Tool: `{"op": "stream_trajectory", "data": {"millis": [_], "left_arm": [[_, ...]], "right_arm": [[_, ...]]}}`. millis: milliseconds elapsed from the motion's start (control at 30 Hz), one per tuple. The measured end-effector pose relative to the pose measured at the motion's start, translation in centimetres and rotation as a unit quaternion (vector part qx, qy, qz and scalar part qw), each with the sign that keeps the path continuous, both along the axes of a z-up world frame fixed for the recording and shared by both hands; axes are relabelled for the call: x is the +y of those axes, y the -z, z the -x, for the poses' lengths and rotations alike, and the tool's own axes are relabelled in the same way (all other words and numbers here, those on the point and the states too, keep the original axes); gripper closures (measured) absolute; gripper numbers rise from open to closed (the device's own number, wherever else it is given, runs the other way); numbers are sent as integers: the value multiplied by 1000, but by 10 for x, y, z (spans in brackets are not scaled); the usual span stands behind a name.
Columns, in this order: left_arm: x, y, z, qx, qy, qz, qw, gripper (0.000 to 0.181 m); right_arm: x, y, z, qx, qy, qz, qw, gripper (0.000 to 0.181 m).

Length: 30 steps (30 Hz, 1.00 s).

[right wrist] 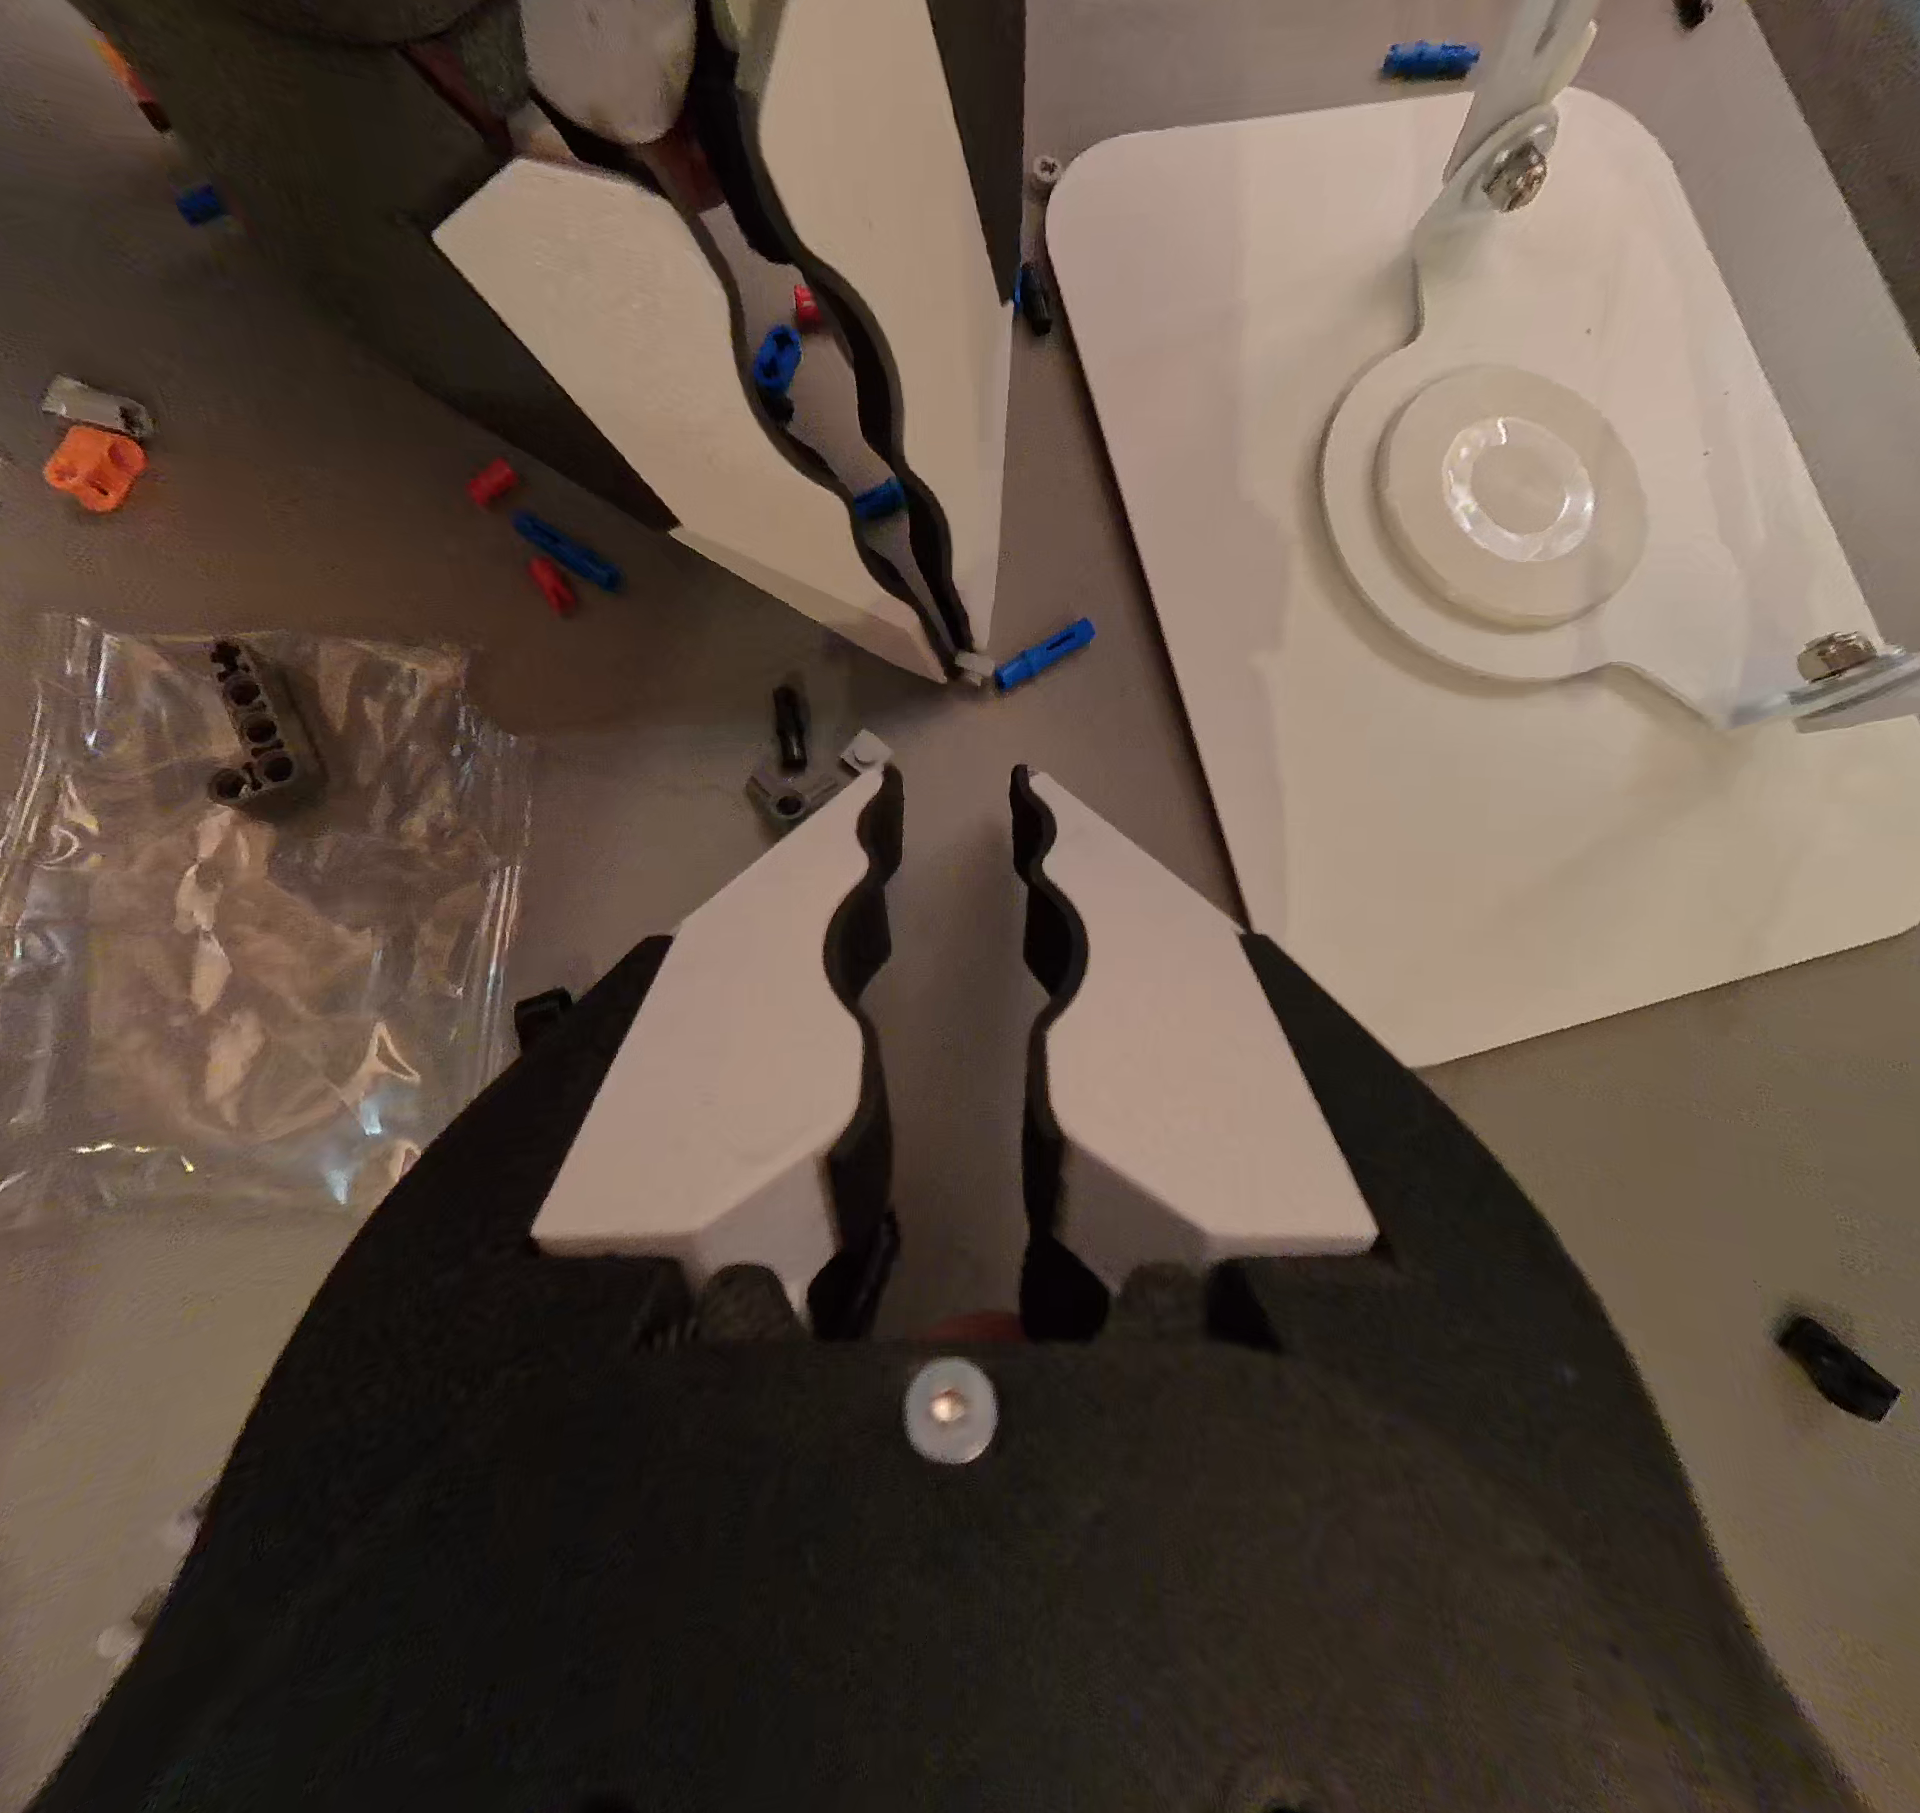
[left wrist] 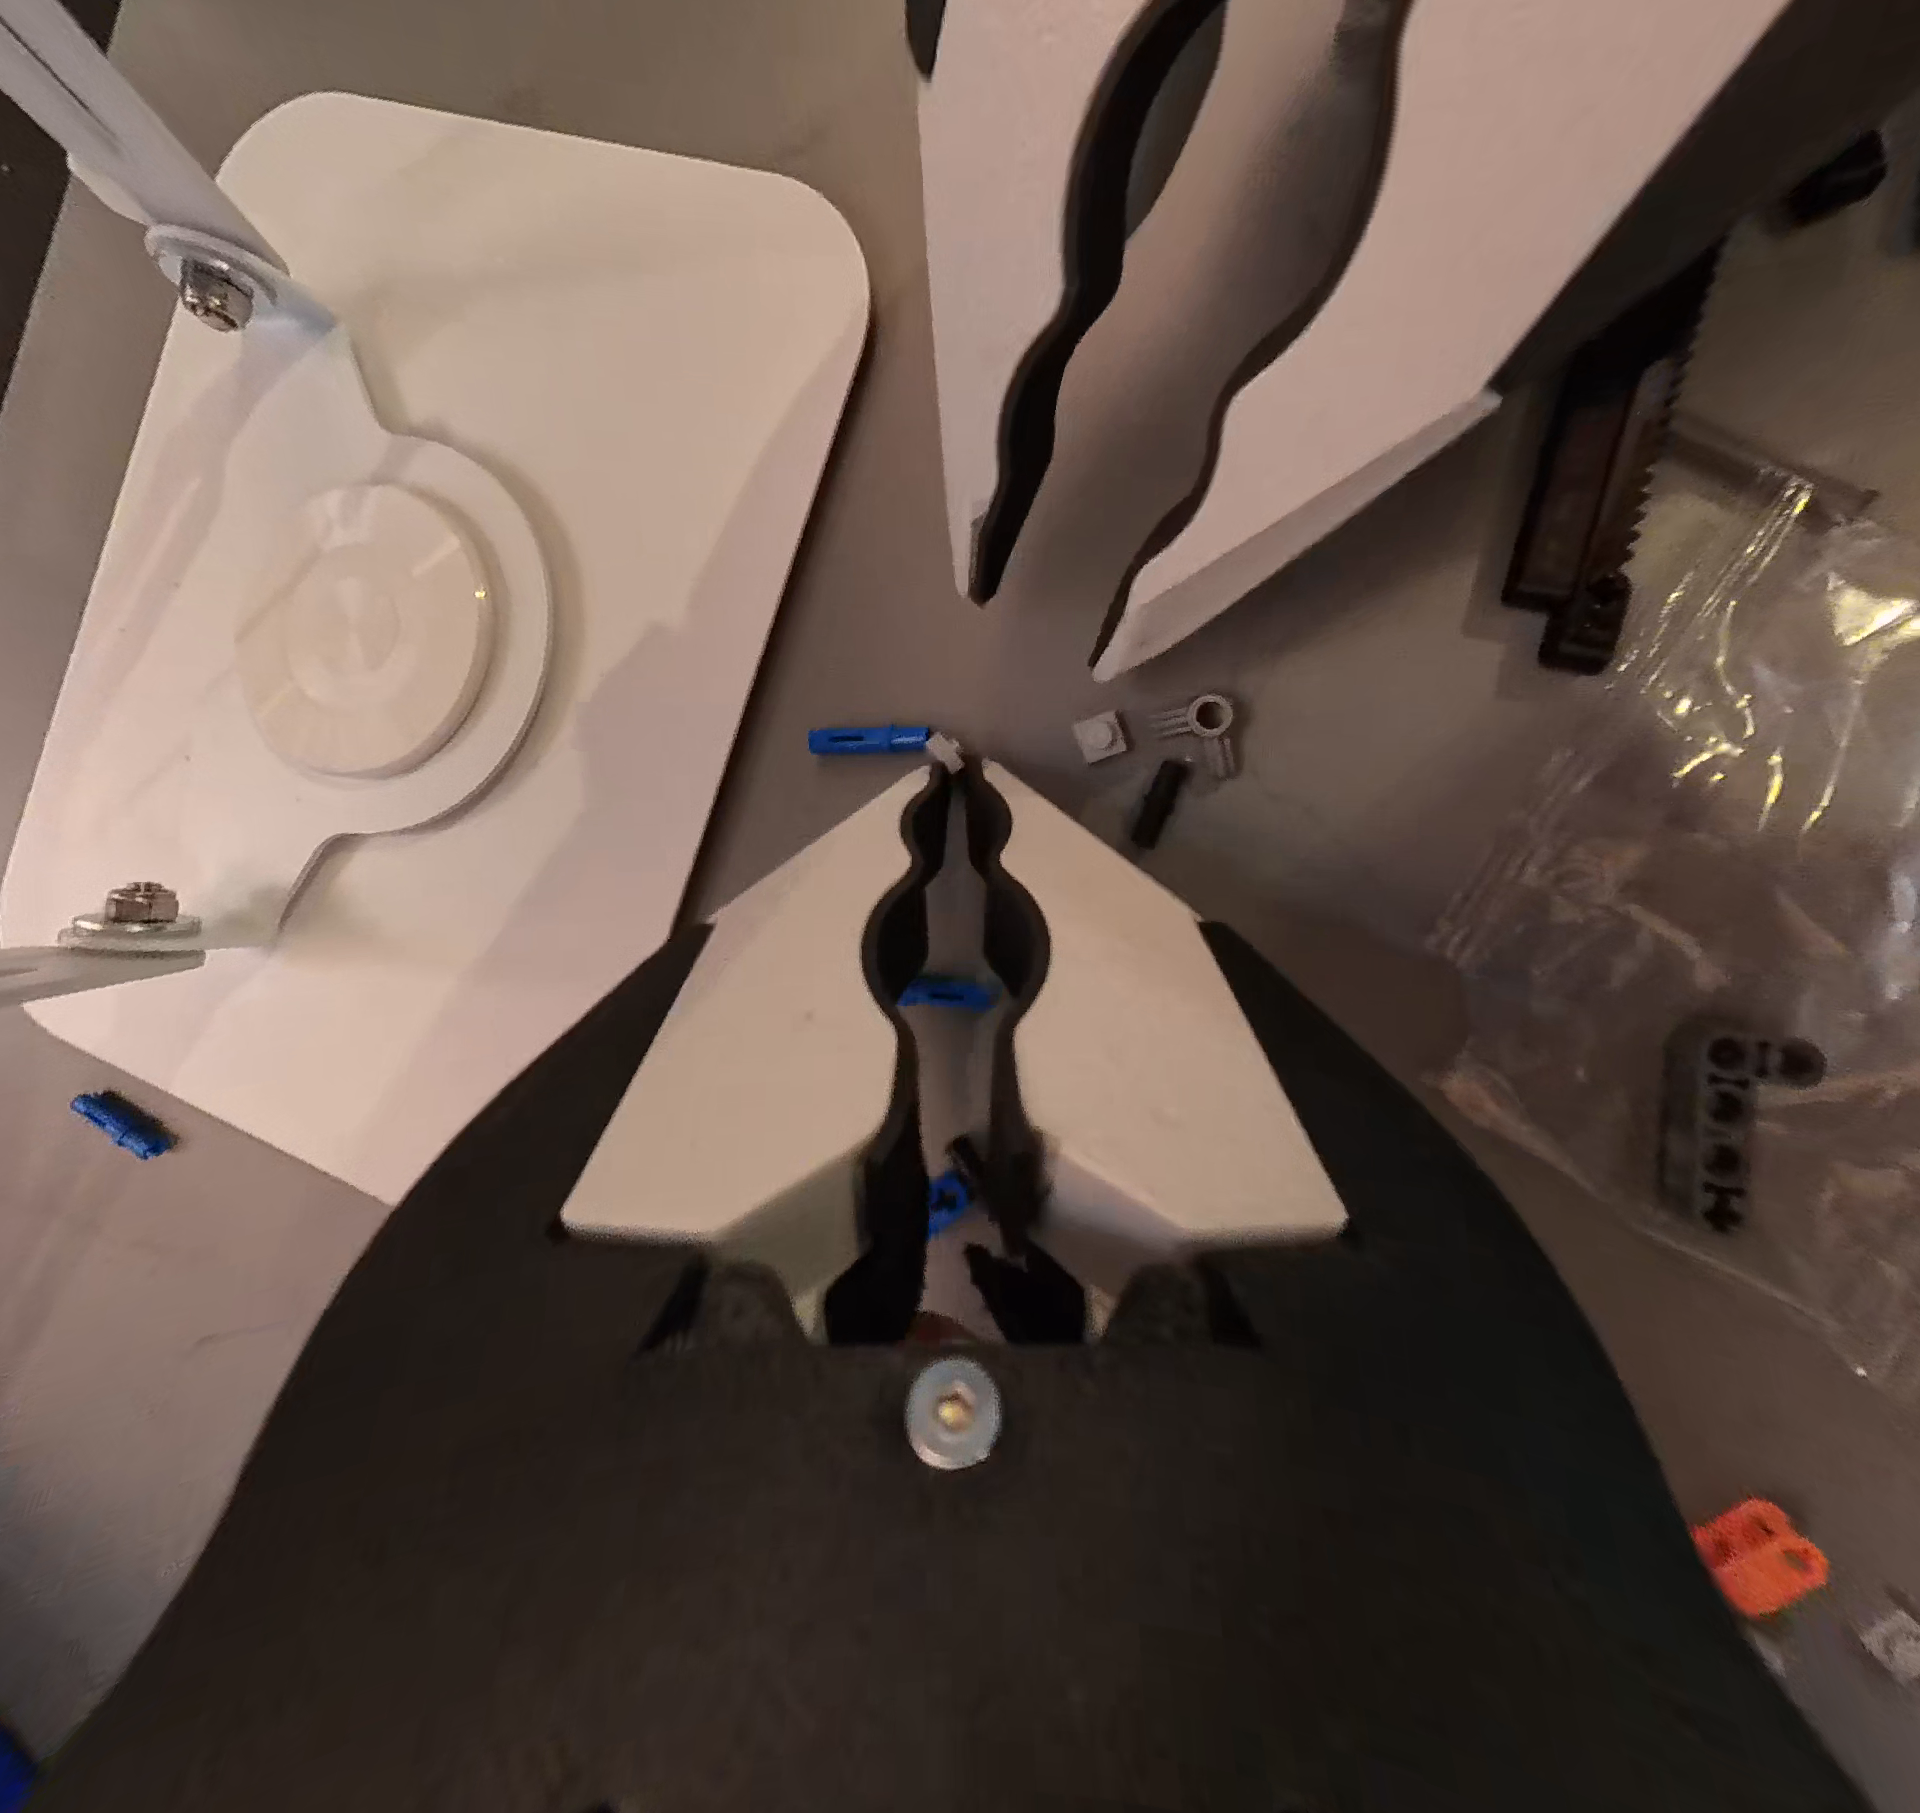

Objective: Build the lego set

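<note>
My left gripper (left wrist: 951,774) is shut at its tips on a small white piece (left wrist: 943,753) just above the grey table. A blue pin (left wrist: 868,740) lies at the piece's left end; I cannot tell if they are joined. My right gripper (right wrist: 956,776) is open and empty. It faces the left gripper (right wrist: 961,664) tip to tip, a short gap apart. The white piece (right wrist: 974,668) and the blue pin (right wrist: 1044,655) also show in the right wrist view. The right gripper (left wrist: 1044,625) shows open at the top of the left wrist view.
A white stand base (left wrist: 582,329) (right wrist: 1195,537) lies beside the pin. A light grey stud plate (left wrist: 1101,735), a grey connector (left wrist: 1195,724) and a black pin (left wrist: 1158,797) lie near the tips. A plastic bag (right wrist: 239,984) holds a dark grey beam (right wrist: 260,735). Loose orange (right wrist: 99,470), red (right wrist: 491,482) and blue (right wrist: 566,550) parts lie around. Both grippers' tips are close together, under 4 cm apart.
</note>
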<state>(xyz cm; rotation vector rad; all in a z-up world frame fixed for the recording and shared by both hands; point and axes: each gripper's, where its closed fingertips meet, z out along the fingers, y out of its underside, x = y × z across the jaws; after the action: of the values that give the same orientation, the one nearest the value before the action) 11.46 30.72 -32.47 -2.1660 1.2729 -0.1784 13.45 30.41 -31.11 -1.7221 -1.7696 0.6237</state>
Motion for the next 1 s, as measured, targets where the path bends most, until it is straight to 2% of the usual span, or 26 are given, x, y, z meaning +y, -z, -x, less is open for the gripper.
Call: {"op": "stream_trajectory", "data": {"millis": [133, 233, 333, 700, 1000], "left_arm": [[-4, -14, -9, -103, -31, 52, 993, 181], [-7, -31, -15, -200, -51, 94, 974, 181], [-9, -45, -20, -260, -54, 110, 958, 181], [-23, -65, -27, -322, -9, 125, 938, 181], [-34, -67, -31, -327, 34, 144, 933, 181]], "right_arm": [[0, -13, 5, 34, -7, -36, 999, 162], [2, -18, 6, 46, -5, -50, 998, 162], [0, -23, 9, 70, 2, -35, 997, 162], [-20, -40, 10, 139, -35, 28, 989, 171], [-29, -42, 4, 136, -75, 36, 987, 177]]}}
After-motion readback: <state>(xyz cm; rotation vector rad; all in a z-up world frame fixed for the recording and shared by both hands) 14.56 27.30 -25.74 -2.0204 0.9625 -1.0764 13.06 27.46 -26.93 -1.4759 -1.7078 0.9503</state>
